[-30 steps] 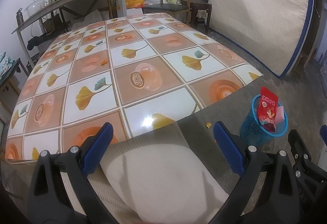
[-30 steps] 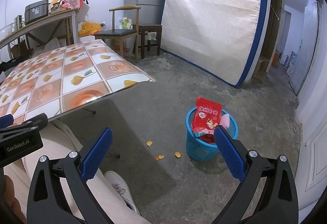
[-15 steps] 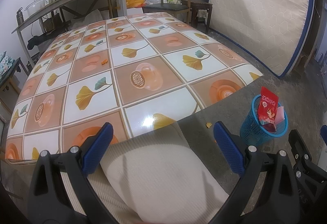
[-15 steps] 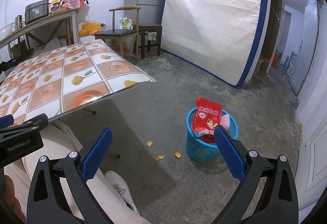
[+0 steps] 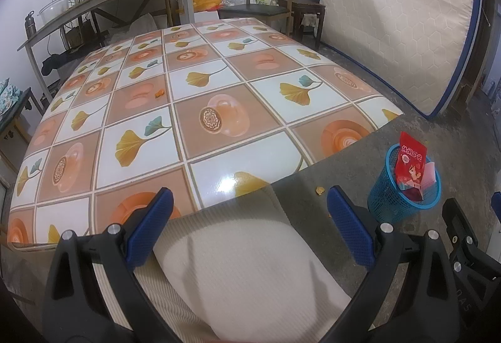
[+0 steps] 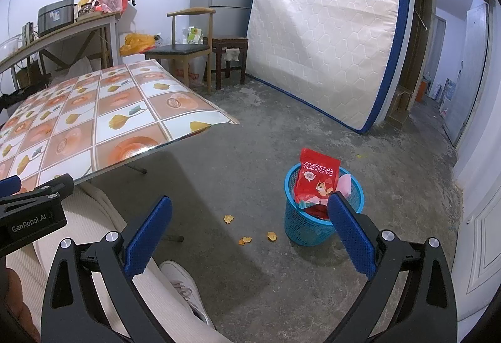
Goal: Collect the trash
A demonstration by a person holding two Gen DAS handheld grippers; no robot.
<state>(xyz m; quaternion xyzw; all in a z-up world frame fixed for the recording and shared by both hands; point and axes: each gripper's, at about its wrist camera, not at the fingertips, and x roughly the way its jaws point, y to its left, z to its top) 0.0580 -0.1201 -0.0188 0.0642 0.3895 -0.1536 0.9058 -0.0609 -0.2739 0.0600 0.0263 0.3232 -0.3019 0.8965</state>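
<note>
Left wrist view: your left gripper (image 5: 249,225), black-framed with blue textured pads, stands wide and empty above your cream ribbed trouser leg (image 5: 250,274), at the near edge of the glossy table with orange and white leaf-patterned tiles (image 5: 219,92). One small orange scrap (image 5: 160,93) lies on the tabletop well beyond the fingertips, left of centre. A second orange crumb (image 5: 319,190) lies on the grey concrete floor (image 5: 454,139), just beside the right pad. The round blue plastic mesh waste basket (image 5: 394,205) stands on the floor to the right of the tongs, with a red snack bag (image 5: 410,164) upright inside.

Right wrist view: your right gripper (image 6: 250,228) is likewise spread wide and holds nothing. Three orange scraps (image 6: 245,240) lie on the floor between the pads as pictured, near the basket (image 6: 305,227), whose rim the right pad overlaps in view. The red bag (image 6: 316,183) projects above the rim.
</note>
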